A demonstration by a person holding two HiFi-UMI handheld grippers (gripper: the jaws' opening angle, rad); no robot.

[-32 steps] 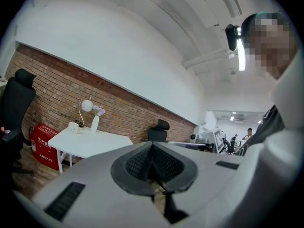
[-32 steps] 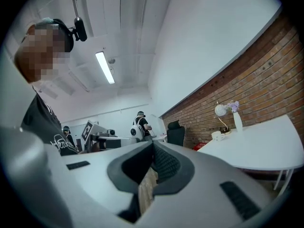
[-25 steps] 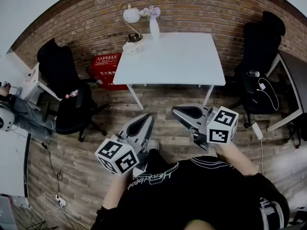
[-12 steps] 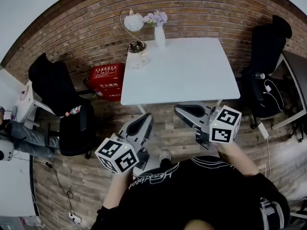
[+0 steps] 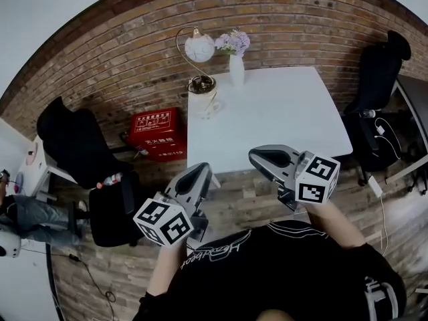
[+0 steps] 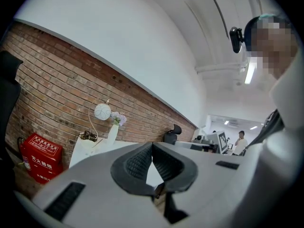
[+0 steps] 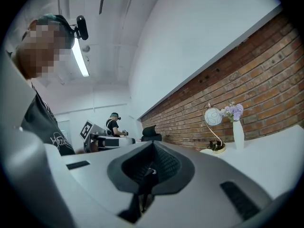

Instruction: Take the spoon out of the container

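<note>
White bench [image 5: 281, 112] stands with its far edge against a brick wall [image 5: 114, 52], and we stand off its near edge. The container [image 5: 208, 106], a small pale cup, sits at the bench's far left corner, just in front of the base of a lamp [image 5: 198, 48] with a round globe. The spoon is too small for us to make out with any certainty. A vase [image 5: 237, 69] of pale purple flowers stands beside the lamp on the far edge.

Our left tongs [image 5: 201, 171] hang by the bench's near left corner. In the left gripper view their ribbed pads meet at the tips with nothing between them. Our right tongs [image 5: 259, 155] reach over the near edge, and in the right gripper view they too are pressed together and empty. Both pairs are well apart from the container.

On the wooden floor [image 5: 247, 202] off the bench's left edge lies a red box [image 5: 155, 132]. Beyond it is a black chair [image 5: 70, 142], and another black chair [image 5: 376, 72] stands off the right edge.
</note>
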